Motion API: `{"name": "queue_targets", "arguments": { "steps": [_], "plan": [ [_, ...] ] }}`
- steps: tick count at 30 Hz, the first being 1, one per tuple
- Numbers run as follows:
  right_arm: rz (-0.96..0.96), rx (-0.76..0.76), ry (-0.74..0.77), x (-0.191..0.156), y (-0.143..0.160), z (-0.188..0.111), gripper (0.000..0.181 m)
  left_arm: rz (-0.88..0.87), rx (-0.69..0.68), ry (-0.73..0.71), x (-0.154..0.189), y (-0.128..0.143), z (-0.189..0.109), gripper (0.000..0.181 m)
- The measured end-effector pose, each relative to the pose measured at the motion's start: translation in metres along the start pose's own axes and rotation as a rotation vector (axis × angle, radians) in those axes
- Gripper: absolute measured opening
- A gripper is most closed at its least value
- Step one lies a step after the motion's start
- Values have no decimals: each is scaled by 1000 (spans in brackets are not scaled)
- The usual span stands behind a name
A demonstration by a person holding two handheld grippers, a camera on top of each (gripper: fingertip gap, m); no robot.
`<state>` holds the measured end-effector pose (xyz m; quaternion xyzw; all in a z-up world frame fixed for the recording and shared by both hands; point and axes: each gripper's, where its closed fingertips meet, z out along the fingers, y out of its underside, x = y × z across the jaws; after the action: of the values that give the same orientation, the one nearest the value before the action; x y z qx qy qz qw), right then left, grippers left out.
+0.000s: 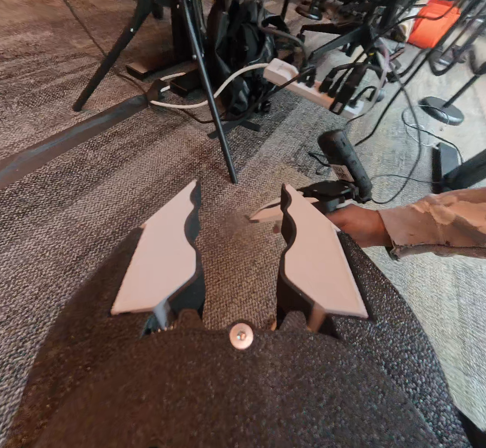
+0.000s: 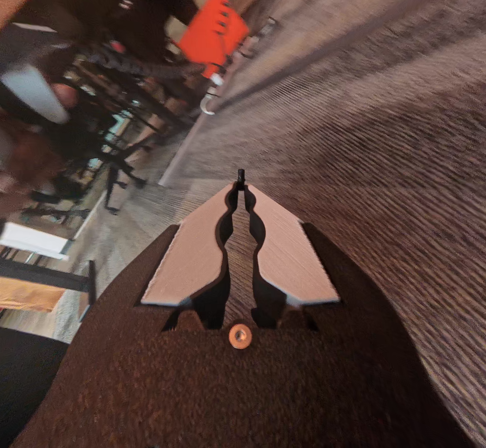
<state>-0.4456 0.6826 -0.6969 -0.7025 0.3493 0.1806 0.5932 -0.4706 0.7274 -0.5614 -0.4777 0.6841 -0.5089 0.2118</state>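
My left gripper (image 1: 240, 184) is open and empty, hovering over grey-brown carpet (image 1: 231, 264) near a thin black tripod leg (image 1: 218, 119). My right gripper (image 2: 241, 187) is shut on a small black piece (image 2: 241, 174) that sticks out past its tips. The right wrist view is tilted and motion-blurred. The right gripper also shows in the left wrist view (image 1: 253, 217), low over the carpet just right of my left fingers. A hand (image 1: 360, 227) in a tan sleeve holds it, and it is partly hidden behind my left gripper's right finger (image 1: 315, 251).
Ahead stand black stand legs (image 1: 113, 51), a black bag (image 1: 242, 41), a white power strip (image 1: 315, 91) with several plugs, loose cables (image 1: 410, 125), a round stand base (image 1: 441, 114) and an orange box (image 1: 434, 25), which also shows in the right wrist view (image 2: 213, 35). Left tips to right tips: about 15 centimetres.
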Motion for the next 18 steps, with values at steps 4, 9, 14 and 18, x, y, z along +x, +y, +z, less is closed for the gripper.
{"name": "queue_targets", "arguments": {
  "steps": [4, 9, 14, 18],
  "plan": [
    [-135, 51, -54, -118, -69, -3, 4, 32, -64, -76, 31, -41, -52, 61],
    [-350, 26, 57, -261, -155, -83, 4, 20, -88, -138, 92, -145, -132, 62],
    [-399, -35, 194, -431, -258, -213, 4, 107, -186, -140, 197, -268, -212, 62],
    [-423, 1, 276, -575, -335, -314, 4, 177, -179, -73, 302, -370, -270, 61]
  ]
}}
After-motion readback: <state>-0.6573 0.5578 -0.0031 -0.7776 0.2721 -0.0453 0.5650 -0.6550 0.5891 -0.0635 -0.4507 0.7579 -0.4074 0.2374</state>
